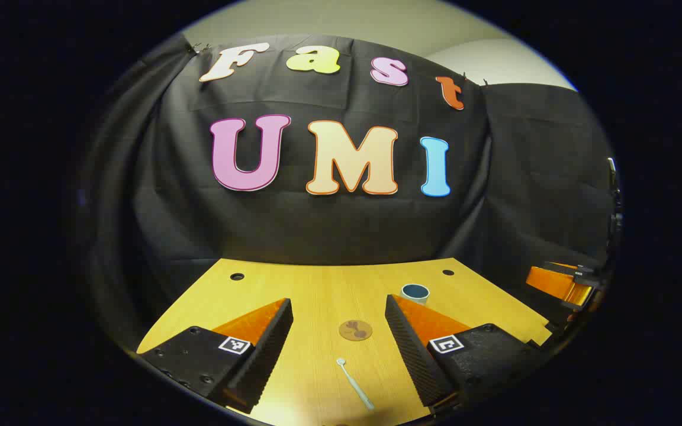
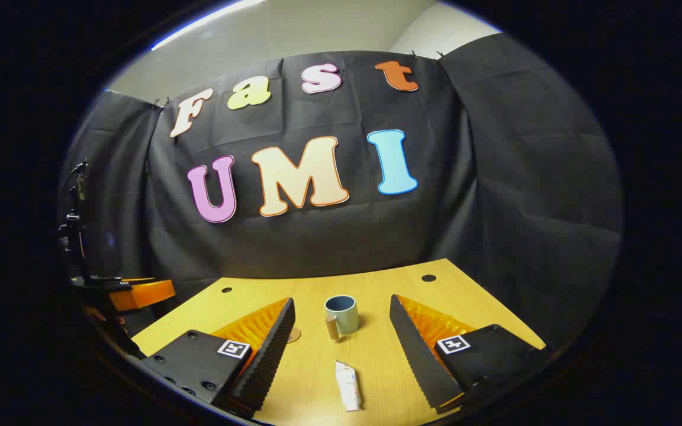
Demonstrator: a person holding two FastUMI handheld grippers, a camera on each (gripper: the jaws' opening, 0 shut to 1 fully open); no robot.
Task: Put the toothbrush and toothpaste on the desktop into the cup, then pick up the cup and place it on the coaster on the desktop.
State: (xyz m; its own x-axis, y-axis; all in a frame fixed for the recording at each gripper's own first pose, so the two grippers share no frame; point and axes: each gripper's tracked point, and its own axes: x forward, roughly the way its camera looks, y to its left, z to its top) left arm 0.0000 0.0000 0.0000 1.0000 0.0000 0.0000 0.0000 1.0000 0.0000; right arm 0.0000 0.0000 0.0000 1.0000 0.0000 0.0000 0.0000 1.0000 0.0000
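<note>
Toothbrush lies flat on the wooden desktop in the left gripper view, a thin pale stick with its small head at the far end; its near end runs to the bottom edge of the view, where it is hard to make out. It sits between the fingers of the left gripper, whose jaws stand wide apart and hold nothing. Just beyond the brush head is the coaster, a flat round brown disc with a darker blotched pattern. In the right gripper view a small arc of a similar disc shows beside the left finger, mostly hidden behind it. Cup, a pale mug with a dark inside and a brownish handle on its left, stands upright toward the far middle of the desktop in the right gripper view; in the left gripper view its rim alone peeks over the right finger's tip. Toothpaste, a short white crumpled tube with faint coloured print, lies flat nearer than the cup, well apart from it, between the fingers of the right gripper, also spread wide and empty. The inner faces of the fingers are ridged, saw-toothed in outline. Two dark round holes mark the desktop's far corners. Each view catches the other gripper at its edge, blurred and cut off.
</note>
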